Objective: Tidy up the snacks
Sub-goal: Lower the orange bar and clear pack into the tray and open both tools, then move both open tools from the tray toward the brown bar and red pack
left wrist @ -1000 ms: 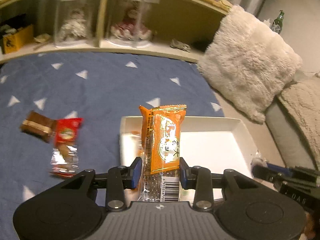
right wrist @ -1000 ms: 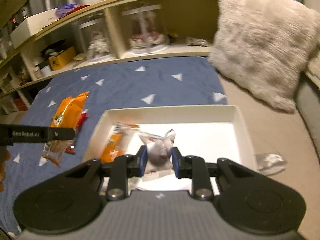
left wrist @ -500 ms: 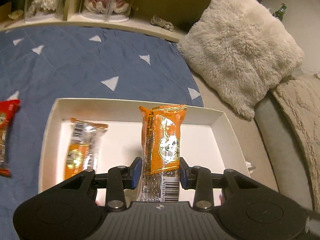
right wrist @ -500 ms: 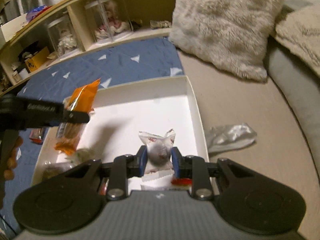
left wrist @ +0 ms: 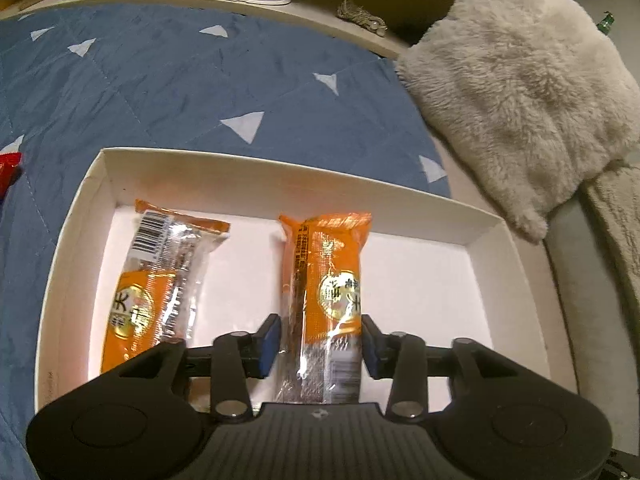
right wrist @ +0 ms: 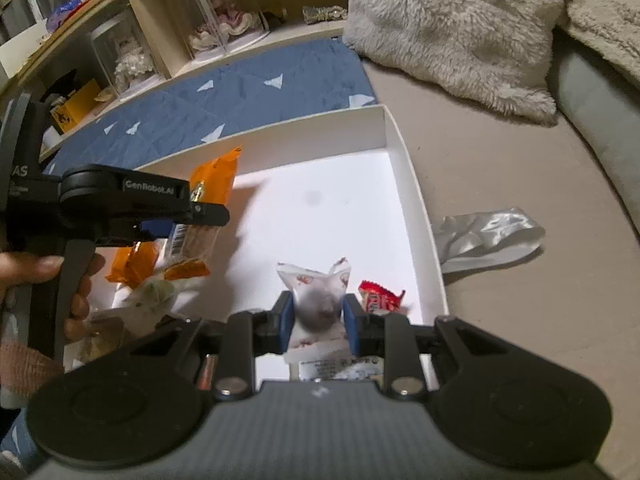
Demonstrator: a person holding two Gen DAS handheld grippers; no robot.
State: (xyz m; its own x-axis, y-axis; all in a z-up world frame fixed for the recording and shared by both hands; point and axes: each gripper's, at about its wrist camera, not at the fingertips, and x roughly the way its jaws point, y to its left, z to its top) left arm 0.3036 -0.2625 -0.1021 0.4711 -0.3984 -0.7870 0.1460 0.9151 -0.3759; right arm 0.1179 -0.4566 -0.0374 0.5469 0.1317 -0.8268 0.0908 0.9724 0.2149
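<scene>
My left gripper [left wrist: 320, 338] hangs low over the white tray [left wrist: 80, 208] with an orange snack packet [left wrist: 324, 276] upright between its pads. The jaws are opening, and the pads still touch the packet's sides. A matching orange packet [left wrist: 160, 280] lies flat in the tray to its left. My right gripper [right wrist: 316, 312] is shut on a small white pouch [right wrist: 318, 300] above the tray's near right corner [right wrist: 424, 216]. In the right wrist view a hand [right wrist: 40, 276] holds the left gripper [right wrist: 200, 204] over the tray's left side. A small red packet [right wrist: 378, 298] lies in the tray beside the right pads.
A crumpled silver wrapper [right wrist: 488, 236] lies on the beige cover right of the tray. A furry cushion [left wrist: 520, 80] stands at the back right. A red packet [left wrist: 8, 168] lies on the blue blanket at the left edge. Low shelves with display cases [right wrist: 224, 20] run behind.
Both grippers sank toward the tray. The left one came from over the blue blanket to above the tray floor, still carrying the orange packet. The right one moved to the tray's right side.
</scene>
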